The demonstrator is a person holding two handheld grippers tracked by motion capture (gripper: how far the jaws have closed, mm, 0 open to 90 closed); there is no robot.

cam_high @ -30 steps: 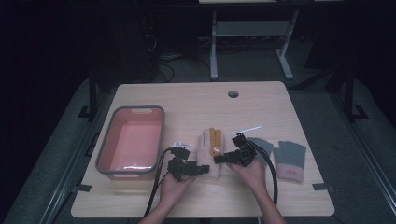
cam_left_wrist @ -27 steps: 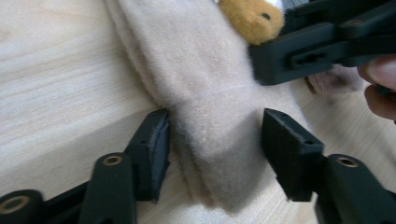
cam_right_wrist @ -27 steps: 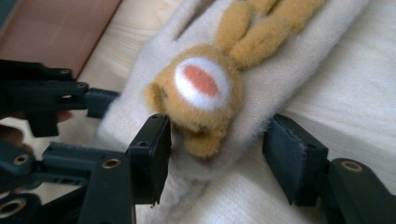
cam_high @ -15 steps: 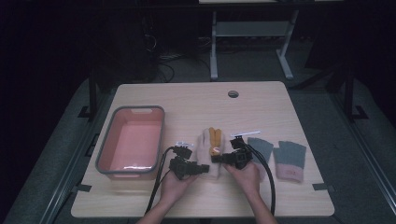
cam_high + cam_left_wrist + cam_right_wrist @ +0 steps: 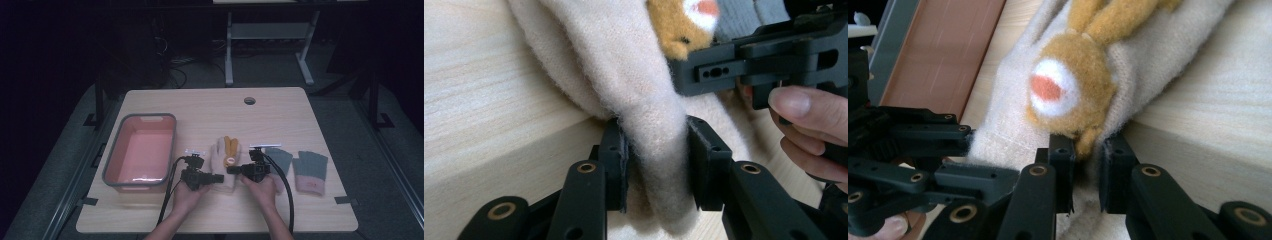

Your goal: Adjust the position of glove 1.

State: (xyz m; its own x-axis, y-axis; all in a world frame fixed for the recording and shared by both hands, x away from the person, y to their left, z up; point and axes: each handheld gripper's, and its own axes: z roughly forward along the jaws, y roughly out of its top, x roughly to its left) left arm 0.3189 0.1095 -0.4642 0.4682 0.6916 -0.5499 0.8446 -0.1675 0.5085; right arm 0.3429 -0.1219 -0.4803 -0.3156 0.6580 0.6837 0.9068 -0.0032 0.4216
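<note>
A cream knitted glove (image 5: pixel 220 154) with an orange plush animal face (image 5: pixel 229 161) lies on the wooden table (image 5: pixel 210 112), cuff toward me. My left gripper (image 5: pixel 218 178) has just closed its jaws on the glove's left edge near the cuff. In the left gripper view, the left gripper (image 5: pixel 656 160) squeezes a fold of the cream glove (image 5: pixel 614 65) between its pads. My right gripper (image 5: pixel 233 170) has also just closed, from the other side. In the right gripper view, the right gripper (image 5: pixel 1087 165) pinches the glove (image 5: pixel 1168 50) just below the animal face (image 5: pixel 1068 90).
A pink tub with a grey rim (image 5: pixel 173 145) stands left of the glove. Two grey gloves (image 5: pixel 310 170) with pink cuffs lie to the right. A cable hole (image 5: pixel 249 100) is at the table's far side. Cables trail from both grippers toward me.
Both grippers' jaws have closed onto the cream glove's edges. The hands have hardly shifted, and the glove lies where it was.
</note>
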